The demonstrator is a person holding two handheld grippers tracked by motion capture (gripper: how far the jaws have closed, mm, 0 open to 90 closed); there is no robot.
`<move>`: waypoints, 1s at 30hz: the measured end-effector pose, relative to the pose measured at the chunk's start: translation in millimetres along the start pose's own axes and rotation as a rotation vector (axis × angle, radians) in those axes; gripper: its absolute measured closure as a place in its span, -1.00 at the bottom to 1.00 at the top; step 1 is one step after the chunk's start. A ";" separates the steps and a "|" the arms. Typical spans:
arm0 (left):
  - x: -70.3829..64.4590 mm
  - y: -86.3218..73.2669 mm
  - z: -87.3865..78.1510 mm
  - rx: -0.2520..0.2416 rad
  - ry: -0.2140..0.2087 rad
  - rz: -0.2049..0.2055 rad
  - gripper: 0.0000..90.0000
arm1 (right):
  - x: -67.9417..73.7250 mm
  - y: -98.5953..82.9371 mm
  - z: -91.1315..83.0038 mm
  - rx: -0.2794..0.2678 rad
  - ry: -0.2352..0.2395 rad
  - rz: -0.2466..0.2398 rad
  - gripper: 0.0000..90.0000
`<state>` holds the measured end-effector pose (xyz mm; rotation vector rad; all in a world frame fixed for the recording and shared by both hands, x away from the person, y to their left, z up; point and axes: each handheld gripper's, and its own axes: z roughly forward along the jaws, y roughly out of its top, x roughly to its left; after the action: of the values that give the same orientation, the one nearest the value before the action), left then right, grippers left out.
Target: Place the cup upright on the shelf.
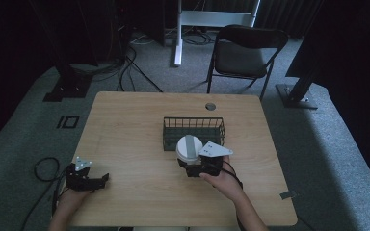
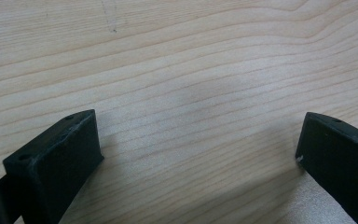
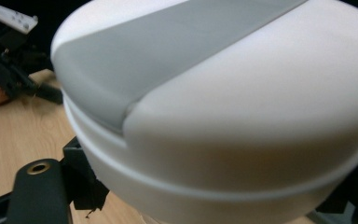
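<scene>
A round white container (image 1: 189, 147) with a grey band across its top is held between the jaws of my right gripper (image 1: 192, 163), which is shut on its sides. It sits at the front edge of a black wire basket (image 1: 171, 132) in the middle of the table. Whether it rests on anything I cannot tell. In the right gripper view the container (image 3: 223, 107) is very close, with a black jaw on either side of it. My left gripper (image 1: 96, 182) is at the table's front left, open, low over bare wood (image 2: 191, 70) with nothing between its jaws.
The wooden table (image 1: 135, 144) has a small round grommet (image 1: 210, 106) near its far edge. A black folding chair (image 1: 243, 53) stands behind the table, with stand bases and cables (image 1: 43, 168) on the carpet around it.
</scene>
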<state>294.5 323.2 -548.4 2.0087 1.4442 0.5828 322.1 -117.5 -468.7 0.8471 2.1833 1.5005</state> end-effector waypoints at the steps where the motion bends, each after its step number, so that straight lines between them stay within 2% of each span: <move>1: 0.0 0.0 0.0 -0.001 0.000 0.000 -1.00 | -1.3 4.0 -0.4 -0.006 -0.002 -0.004 -0.59; 7: -0.1 0.0 0.1 -0.002 0.000 -0.002 -1.00 | -6.5 19.7 -2.3 -0.037 -0.017 -0.012 -0.59; 11: 0.0 0.0 0.0 0.000 0.000 0.001 -1.00 | -14.9 37.1 -3.6 -0.062 -0.050 -0.004 -0.59; 17: 0.1 0.0 0.0 0.000 0.000 0.001 -1.00 | -23.9 51.3 -2.9 -0.077 -0.083 -0.011 -0.59; 21: 0.0 0.0 0.0 -0.001 0.001 0.001 -1.00 | -33.6 60.6 -1.7 -0.091 -0.134 0.005 -0.59; 25: 0.0 0.0 0.0 0.000 0.000 0.001 -1.00 | -45.0 65.5 0.4 -0.090 -0.207 0.024 -0.59; 30: 0.0 0.0 0.0 0.000 0.000 0.000 -1.00 | -57.4 65.6 2.6 -0.076 -0.252 0.042 -0.59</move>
<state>294.5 323.2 -548.4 2.0084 1.4441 0.5836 384.8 -136.3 -411.2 1.0034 1.9265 1.4014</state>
